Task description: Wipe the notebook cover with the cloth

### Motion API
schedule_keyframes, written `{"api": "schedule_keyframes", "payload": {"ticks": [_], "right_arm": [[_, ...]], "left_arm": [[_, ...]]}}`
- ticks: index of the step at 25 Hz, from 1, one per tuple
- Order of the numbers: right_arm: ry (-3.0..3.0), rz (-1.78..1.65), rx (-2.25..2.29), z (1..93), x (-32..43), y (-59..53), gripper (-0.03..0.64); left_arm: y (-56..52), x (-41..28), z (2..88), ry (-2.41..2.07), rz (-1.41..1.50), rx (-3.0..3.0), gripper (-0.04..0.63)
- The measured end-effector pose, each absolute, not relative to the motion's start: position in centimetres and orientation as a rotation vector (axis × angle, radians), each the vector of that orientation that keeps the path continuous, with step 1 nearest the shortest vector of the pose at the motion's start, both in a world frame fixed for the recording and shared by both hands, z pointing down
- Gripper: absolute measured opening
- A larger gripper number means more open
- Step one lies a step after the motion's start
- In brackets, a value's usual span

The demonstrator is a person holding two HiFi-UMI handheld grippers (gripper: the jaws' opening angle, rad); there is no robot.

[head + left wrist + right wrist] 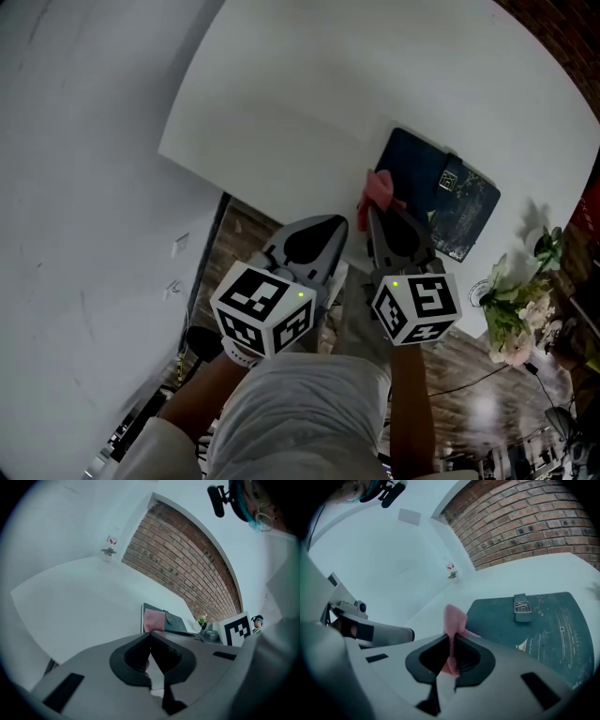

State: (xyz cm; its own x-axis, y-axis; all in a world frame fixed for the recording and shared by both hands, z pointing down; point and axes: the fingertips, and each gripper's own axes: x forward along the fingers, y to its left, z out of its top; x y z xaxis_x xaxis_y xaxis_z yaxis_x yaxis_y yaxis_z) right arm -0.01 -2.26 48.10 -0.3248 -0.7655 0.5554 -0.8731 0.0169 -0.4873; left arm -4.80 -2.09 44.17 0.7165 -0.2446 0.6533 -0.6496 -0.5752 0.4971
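Observation:
A dark blue notebook [441, 192] with a clasp lies on the white table [309, 103], close to its near edge. My right gripper [373, 212] is shut on a pink cloth [379, 188], which bunches up from its jaws over the notebook's near left corner. In the right gripper view the cloth [453, 616] stands pinched between the closed jaws of the right gripper [452, 637], with the notebook [534, 616] just beyond. My left gripper [323, 230] hangs beside it near the table edge. In its own view the left gripper [150, 633] is shut and holds nothing.
A bunch of flowers [520, 305] stands to the right of the notebook. A small glass vase [110, 550] sits at the table's far side by a brick wall [187, 569]. Wooden floor [239, 239] lies below the table's near edge.

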Motion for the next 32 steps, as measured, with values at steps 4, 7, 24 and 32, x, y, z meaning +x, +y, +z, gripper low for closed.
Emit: {"api": "schedule_keyframes", "payload": {"ticks": [4,7,24,32], "right_arm": [[-2.111,1.211,1.742,48.2,0.2,-2.4,0.032],[-2.075,1.217,1.748,48.4,1.0,-1.9,0.032],[-1.936,1.262,1.889,48.6,7.3,3.1,0.032],[-1.9,1.213,1.905,48.7,10.1,5.2,0.032]], "left_arm": [[-2.2,-4.6,44.8,-0.682,0.694,2.155,0.018],[-1.8,-4.2,44.9,-0.677,0.704,2.158,0.018],[-0.2,0.3,45.0,-0.569,0.779,2.21,0.018],[-0.1,2.0,46.2,-0.542,0.824,2.219,0.018]]}}
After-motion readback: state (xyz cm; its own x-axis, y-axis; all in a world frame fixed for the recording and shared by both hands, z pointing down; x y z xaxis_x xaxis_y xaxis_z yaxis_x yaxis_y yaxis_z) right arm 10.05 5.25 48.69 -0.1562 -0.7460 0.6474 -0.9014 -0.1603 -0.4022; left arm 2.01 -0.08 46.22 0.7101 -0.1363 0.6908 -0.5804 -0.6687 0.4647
